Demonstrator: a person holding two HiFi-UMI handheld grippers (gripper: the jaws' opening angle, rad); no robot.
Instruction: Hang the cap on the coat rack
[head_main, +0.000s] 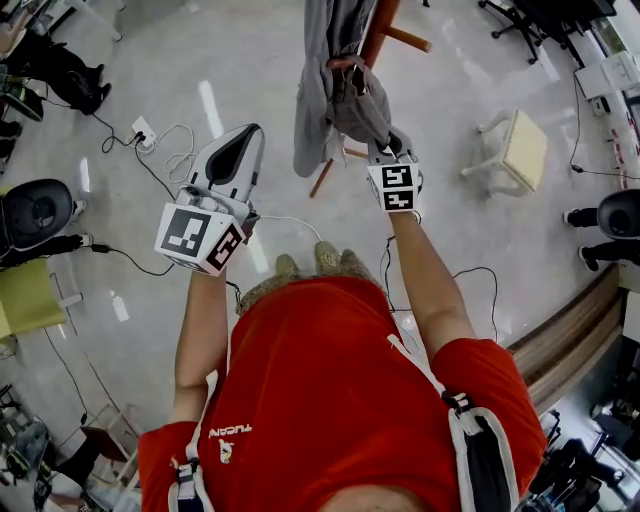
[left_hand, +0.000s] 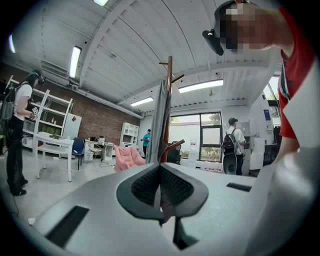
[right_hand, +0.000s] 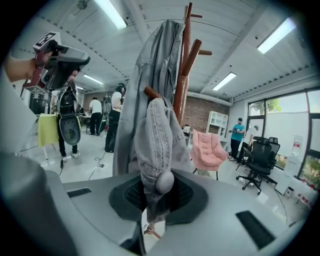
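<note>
Within right hand-held gripper (right_hand: 157, 200), grey cap (right_hand: 155, 145)

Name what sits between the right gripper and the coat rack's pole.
The grey cap, pinched by the right gripper, then a hanging grey jacket, per the right gripper view.

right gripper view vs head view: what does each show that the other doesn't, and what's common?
Only the right gripper view: jaws closed on the grey cap, whose top sits up against a wooden peg, with a pink armchair behind. Only the head view: the person's red shirt and a pale stool. Both: the right gripper, the left gripper, the coat rack and the grey jacket hanging on it.
</note>
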